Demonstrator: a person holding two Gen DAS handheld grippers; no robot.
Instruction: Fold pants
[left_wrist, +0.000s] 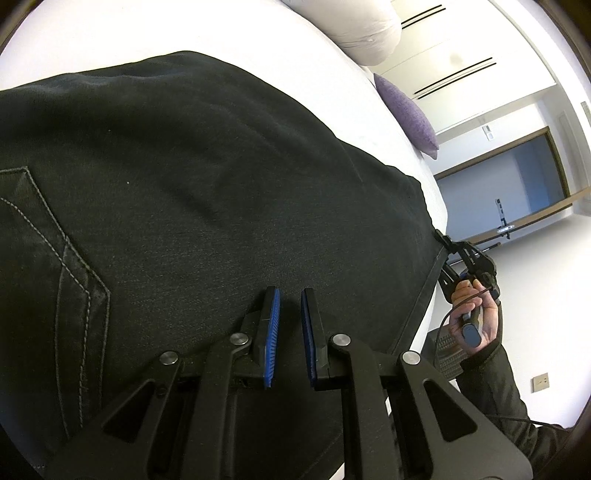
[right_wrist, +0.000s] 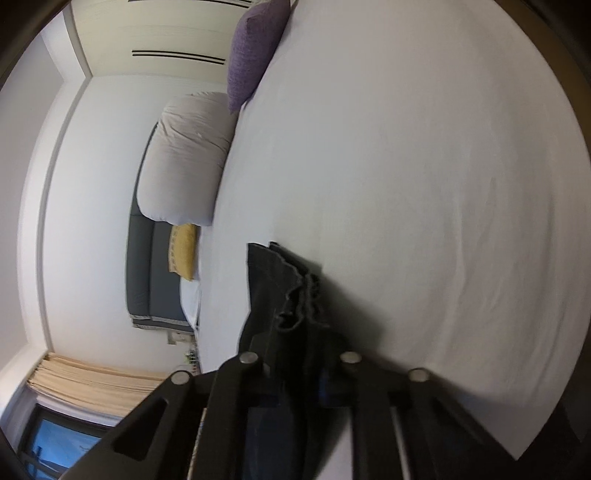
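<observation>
Pants (left_wrist: 207, 192): dark denim, spread on the white bed (left_wrist: 92, 33); a stitched back pocket (left_wrist: 48, 236) shows at the left of the left wrist view; the fabric reaches to the bed's near edge on the right.
Left hand-held gripper (left_wrist: 290, 306): low over the pants, pointing down at the cloth; blue pads (left_wrist: 272, 325) stand close with a narrow gap between them; no fold of fabric visible in that gap, so it reads as closed on nothing; whether the tips touch the denim I cannot tell.
Right hand-held gripper (right_wrist: 295, 332): clamped on an edge of the pants; in the right wrist view a dark, frayed hem (right_wrist: 295, 314) stands out from between the fingers, which are mostly hidden by the cloth.
Right hand-held gripper, seen from the left wrist view: at the far right corner of the pants by the bed edge, held by a person's hand (left_wrist: 476, 314) in a dark sleeve (left_wrist: 495, 380).
Bed: white sheet, flat; purple cushion (right_wrist: 255, 48) and pale rolled duvet (right_wrist: 184, 158) at the far end.
Room: yellow cushion (right_wrist: 183, 251) on a grey sofa (right_wrist: 142, 266); cream curtain (right_wrist: 92, 387) beside a window.
</observation>
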